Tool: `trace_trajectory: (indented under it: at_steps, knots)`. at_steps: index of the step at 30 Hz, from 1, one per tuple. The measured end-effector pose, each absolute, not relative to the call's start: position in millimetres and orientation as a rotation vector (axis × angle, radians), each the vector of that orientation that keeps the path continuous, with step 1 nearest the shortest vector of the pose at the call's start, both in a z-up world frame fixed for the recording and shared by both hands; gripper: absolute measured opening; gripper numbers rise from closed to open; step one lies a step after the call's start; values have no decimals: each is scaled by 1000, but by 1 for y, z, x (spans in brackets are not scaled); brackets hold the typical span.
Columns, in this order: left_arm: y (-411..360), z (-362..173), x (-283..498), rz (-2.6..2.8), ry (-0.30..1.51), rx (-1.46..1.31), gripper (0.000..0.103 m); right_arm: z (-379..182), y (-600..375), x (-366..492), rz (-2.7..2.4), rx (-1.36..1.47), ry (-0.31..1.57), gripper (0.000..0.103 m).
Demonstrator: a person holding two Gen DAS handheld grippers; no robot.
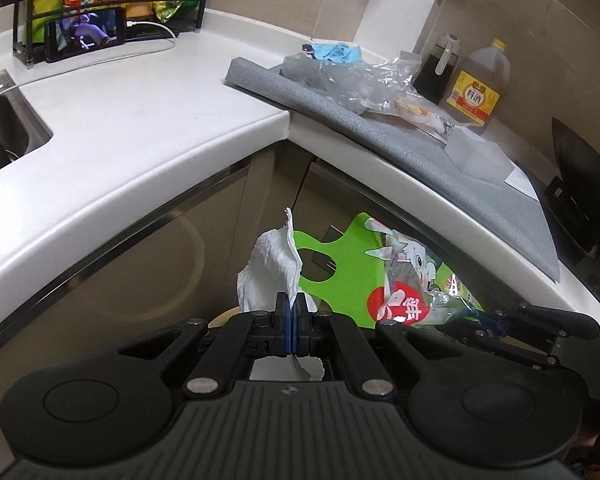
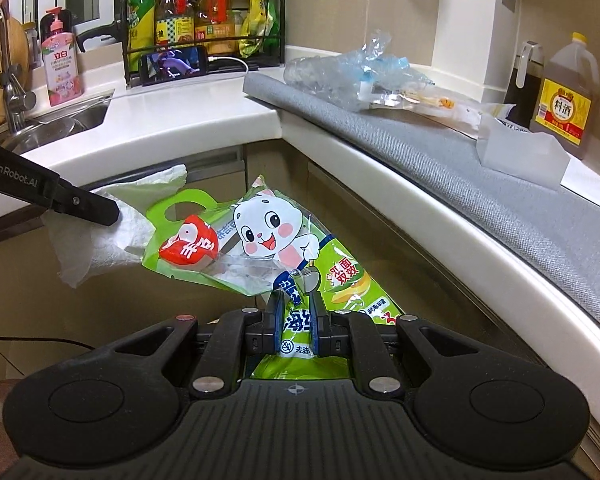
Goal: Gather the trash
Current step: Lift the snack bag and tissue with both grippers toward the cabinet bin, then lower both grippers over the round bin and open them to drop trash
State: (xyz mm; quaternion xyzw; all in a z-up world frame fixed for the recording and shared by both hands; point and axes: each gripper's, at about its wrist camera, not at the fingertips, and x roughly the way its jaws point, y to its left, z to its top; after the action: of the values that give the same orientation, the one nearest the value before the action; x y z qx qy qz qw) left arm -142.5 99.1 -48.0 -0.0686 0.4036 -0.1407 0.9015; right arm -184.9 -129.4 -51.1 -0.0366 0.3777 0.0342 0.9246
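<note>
Clamped tight, the left gripper pinches a crumpled white paper towel in front of the cabinet doors below the white countertop. Just beside it, the right gripper has its jaws drawn narrow on a green snack-style plastic bag printed with a white cartoon cat, also held below the countertop's edge; the towel hangs to the bag's left in the right wrist view. Up on the countertop, a grey mat carries a heap of clear plastic wrappers and a small translucent box. Beyond the mat stands a yellow-capped bottle of cooking wine. At the countertop's far left corner, a phone leans against a black rack of bottles, beside the sink.
</note>
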Motion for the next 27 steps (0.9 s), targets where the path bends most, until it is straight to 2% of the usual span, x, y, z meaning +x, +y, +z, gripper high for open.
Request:
trace_trajectory:
  at_steps: [27]
  knots:
    - [70,-117,-91,-280,1000,-71,0,-126,-137,-146,68,-74,983,14]
